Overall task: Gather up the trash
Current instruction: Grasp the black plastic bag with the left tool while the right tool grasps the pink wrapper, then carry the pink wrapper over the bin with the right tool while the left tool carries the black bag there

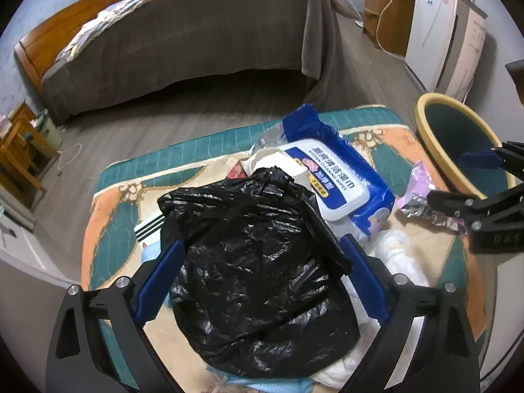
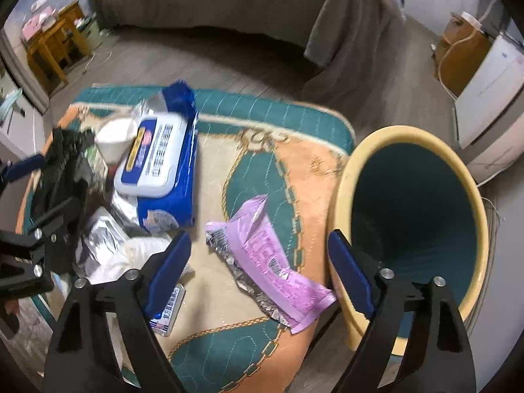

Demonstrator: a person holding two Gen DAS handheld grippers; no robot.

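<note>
A crumpled black plastic bag (image 1: 262, 245) lies on the patterned rug (image 1: 108, 203), on top of a heap of litter. My left gripper (image 1: 262, 242) stands open around the bag, one blue pad at each side and neither pressing it. A lilac foil wrapper (image 2: 271, 262) lies flat on the rug beside the yellow-rimmed bin (image 2: 344, 180). My right gripper (image 2: 258, 235) hangs open over the wrapper, which shows between the fingers. A blue pack of wet wipes (image 2: 160, 163) sits at the heap's far side. The bin (image 1: 425, 124) looks empty inside.
White crumpled plastic (image 1: 399, 252), a white paper cup (image 2: 114, 137) and a small printed packet (image 2: 168, 311) also lie on the rug. Behind it stands a bed (image 1: 196, 39) with a grey cover. A white appliance (image 1: 439, 32) and wooden cabinet (image 1: 386, 9) stand at the right wall.
</note>
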